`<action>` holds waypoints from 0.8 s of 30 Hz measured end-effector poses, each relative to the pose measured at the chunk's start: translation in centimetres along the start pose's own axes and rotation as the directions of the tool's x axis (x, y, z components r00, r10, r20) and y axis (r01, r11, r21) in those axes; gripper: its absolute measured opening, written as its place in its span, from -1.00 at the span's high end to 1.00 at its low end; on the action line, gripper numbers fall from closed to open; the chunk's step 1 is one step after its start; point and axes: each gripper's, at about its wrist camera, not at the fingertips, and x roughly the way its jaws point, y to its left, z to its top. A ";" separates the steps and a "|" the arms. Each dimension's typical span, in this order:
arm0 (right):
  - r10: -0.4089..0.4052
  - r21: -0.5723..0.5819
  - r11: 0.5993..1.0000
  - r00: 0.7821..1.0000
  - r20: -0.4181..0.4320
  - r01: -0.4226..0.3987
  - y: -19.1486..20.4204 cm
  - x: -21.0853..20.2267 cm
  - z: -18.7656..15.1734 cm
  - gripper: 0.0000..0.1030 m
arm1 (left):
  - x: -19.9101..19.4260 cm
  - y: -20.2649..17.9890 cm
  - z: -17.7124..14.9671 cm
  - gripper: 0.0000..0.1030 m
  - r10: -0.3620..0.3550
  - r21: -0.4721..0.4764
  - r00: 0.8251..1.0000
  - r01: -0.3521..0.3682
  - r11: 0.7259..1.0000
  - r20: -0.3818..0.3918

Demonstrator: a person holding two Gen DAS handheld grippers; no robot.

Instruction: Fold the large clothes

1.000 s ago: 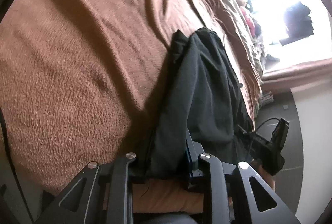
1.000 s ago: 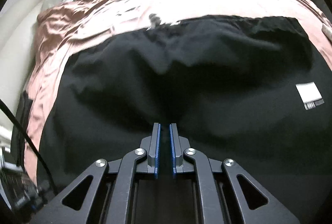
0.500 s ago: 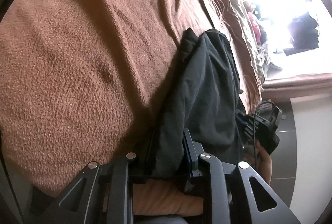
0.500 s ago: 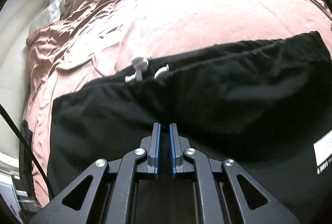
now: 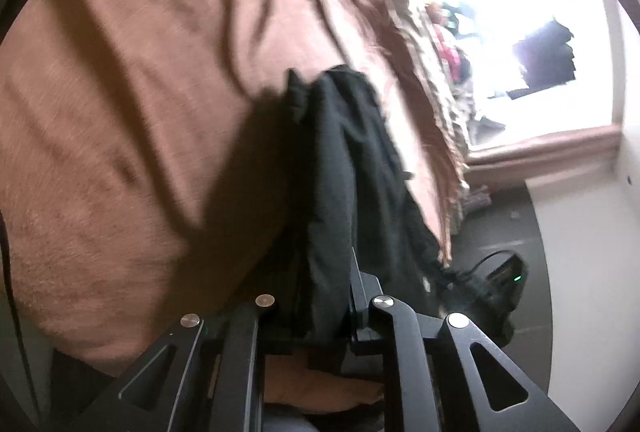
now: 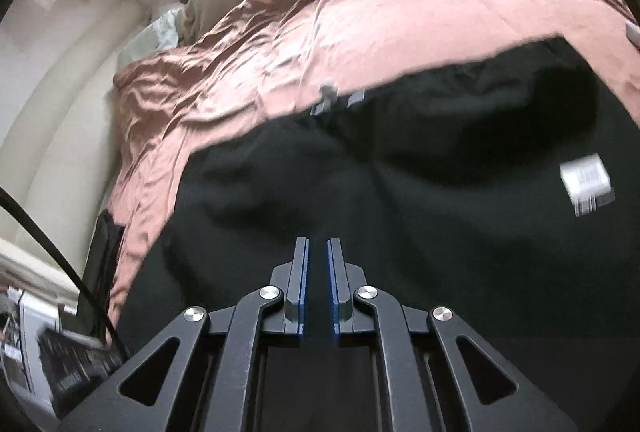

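The black garment [image 6: 400,224] is soft and limp, probably light, so edges give the best hold. It hangs over the brown bed [image 5: 120,111]. The left gripper [image 5: 320,296] pinches 1 edge at 6 o'clock. The right gripper [image 6: 316,288] is almost closed on the cloth, with a white tag [image 6: 586,183] at 3 o'clock.

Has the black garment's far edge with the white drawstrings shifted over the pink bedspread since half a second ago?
Yes. The black garment's far edge with the white drawstrings sits higher in the right wrist view, covering more of the pink bedspread.
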 end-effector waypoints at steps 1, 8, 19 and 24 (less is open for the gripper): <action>0.004 -0.007 1.000 1.000 -0.011 -0.004 0.0 -0.1 -0.9 0.89 | -0.1 -0.5 0.0 0.70 -0.010 0.015 1.000 0.010 1.000 0.001; 0.023 -0.005 1.000 0.997 -0.075 -0.023 -0.8 -1.7 -5.3 0.89 | -0.6 -5.3 -0.4 0.73 -0.108 0.137 0.994 0.107 0.985 0.001; -0.010 -0.028 1.000 0.995 -0.096 0.007 -1.2 -2.2 -9.3 0.89 | 1.2 -13.0 -1.7 0.76 -0.230 0.279 0.971 0.239 0.930 -0.067; 0.029 0.013 1.000 0.993 -0.119 -0.028 -1.8 -2.3 -9.0 0.89 | 3.0 -16.9 -3.7 0.76 -0.244 0.347 0.962 0.272 0.897 -0.125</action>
